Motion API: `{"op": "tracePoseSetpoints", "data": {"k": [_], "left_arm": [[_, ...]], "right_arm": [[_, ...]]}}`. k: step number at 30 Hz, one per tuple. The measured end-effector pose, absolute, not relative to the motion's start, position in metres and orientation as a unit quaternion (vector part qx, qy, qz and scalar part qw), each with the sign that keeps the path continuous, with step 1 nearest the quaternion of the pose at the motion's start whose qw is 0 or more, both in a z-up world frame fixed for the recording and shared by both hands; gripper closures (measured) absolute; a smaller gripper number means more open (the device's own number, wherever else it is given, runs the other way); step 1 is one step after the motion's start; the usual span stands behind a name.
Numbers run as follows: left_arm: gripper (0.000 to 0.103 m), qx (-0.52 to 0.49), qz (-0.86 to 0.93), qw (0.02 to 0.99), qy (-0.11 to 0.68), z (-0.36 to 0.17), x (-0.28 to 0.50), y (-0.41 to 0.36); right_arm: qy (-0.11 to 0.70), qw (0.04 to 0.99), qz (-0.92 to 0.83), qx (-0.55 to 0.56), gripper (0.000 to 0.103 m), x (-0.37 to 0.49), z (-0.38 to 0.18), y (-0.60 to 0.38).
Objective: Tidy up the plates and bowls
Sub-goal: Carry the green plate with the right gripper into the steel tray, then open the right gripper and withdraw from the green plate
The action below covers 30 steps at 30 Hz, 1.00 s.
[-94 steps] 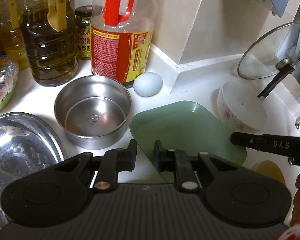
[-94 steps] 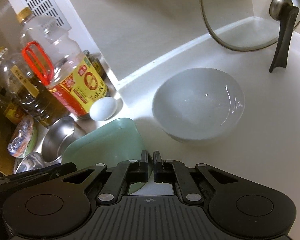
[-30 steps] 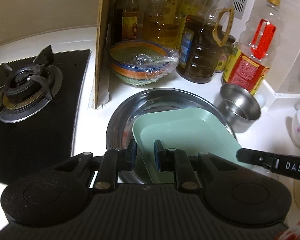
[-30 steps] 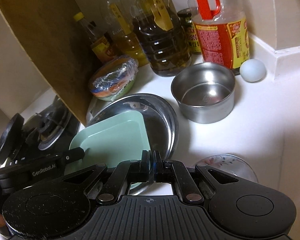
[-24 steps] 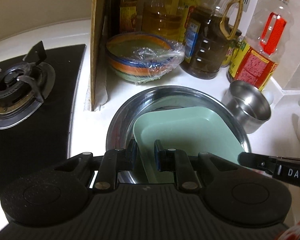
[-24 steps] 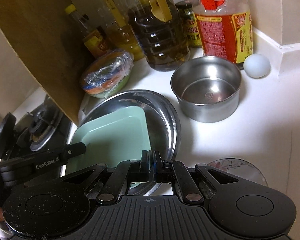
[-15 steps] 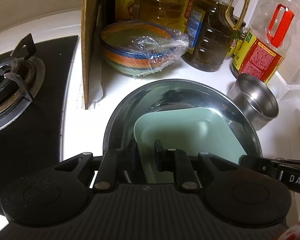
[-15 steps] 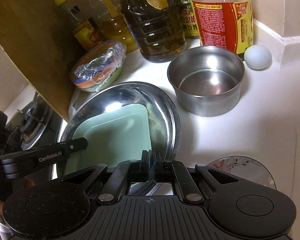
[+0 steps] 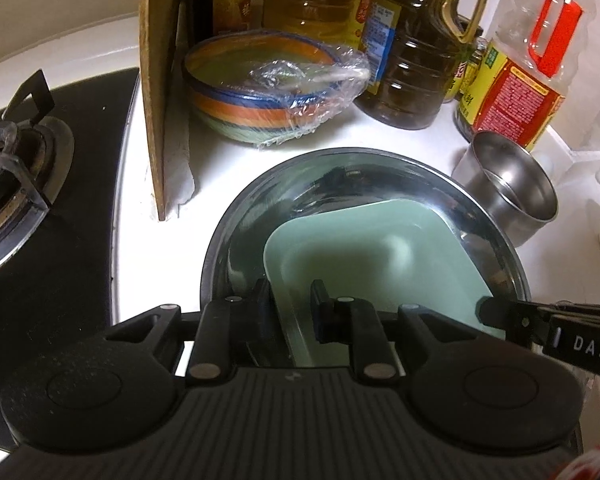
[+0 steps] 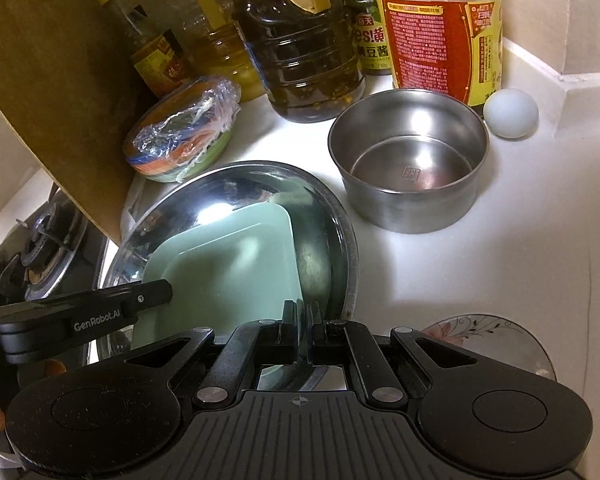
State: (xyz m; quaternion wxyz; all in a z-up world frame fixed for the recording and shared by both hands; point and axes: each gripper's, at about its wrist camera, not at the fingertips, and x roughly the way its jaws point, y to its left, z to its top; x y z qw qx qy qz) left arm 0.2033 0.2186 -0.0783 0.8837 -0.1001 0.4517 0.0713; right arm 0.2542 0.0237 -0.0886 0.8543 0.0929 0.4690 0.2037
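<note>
A pale green square plate [image 9: 376,264] [image 10: 228,268] lies low inside a large round steel plate [image 9: 260,208] [image 10: 332,208] on the white counter. My left gripper [image 9: 290,300] is shut on the green plate's near-left rim. My right gripper [image 10: 302,314] is shut on the plate's right edge. A small steel bowl [image 9: 512,184] [image 10: 410,164] stands to the right of the steel plate. A floral bowl's rim [image 10: 484,332] shows just right of my right gripper.
A striped bowl under cling film [image 9: 272,92] [image 10: 180,136] stands behind the steel plate, with several oil and sauce bottles [image 9: 412,48] [image 10: 300,40] beyond. A cardboard sheet [image 9: 154,80] stands upright beside the gas stove [image 9: 16,160]. An egg [image 10: 510,112] lies by the wall.
Both grippers carried the green plate left from beside the white bowl, over the steel plate, and lowered it inside it. In the last half second it sank further.
</note>
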Motion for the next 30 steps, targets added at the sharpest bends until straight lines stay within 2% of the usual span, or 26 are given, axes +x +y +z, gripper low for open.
{"op": "tracePoseSetpoints", "data": {"k": [5, 7, 9, 11, 16, 21, 28, 30], "left_arm": [[0.083, -0.096, 0.064, 0.89, 0.441, -0.07, 0.199, 0.217], [0.083, -0.092, 0.063, 0.894, 0.434, -0.065, 0.195, 0.215], [0.083, -0.09, 0.063, 0.898, 0.425, -0.058, 0.19, 0.213], [0.082, -0.092, 0.061, 0.902, 0.417, -0.051, 0.183, 0.211], [0.08, -0.097, 0.065, 0.91, 0.399, -0.033, 0.16, 0.203], [0.068, -0.092, 0.081, 0.913, 0.39, -0.02, 0.135, 0.19], [0.067, -0.091, 0.085, 0.912, 0.391, -0.013, 0.1, 0.159], [0.067, -0.091, 0.083, 0.911, 0.392, -0.013, 0.091, 0.149]], "right_arm": [[0.445, 0.865, 0.208, 0.102, 0.096, 0.248, -0.083, 0.019], [0.434, 0.869, 0.212, 0.107, 0.091, 0.246, -0.078, 0.018], [0.427, 0.872, 0.214, 0.11, 0.072, 0.243, -0.075, 0.017], [0.421, 0.873, 0.218, 0.114, 0.061, 0.239, -0.071, 0.015], [0.408, 0.874, 0.231, 0.128, 0.057, 0.224, -0.061, 0.007], [0.404, 0.87, 0.247, 0.136, 0.056, 0.204, -0.052, -0.007], [0.401, 0.869, 0.261, 0.129, 0.052, 0.17, -0.044, -0.032], [0.4, 0.869, 0.261, 0.13, 0.046, 0.161, -0.043, -0.042]]}}
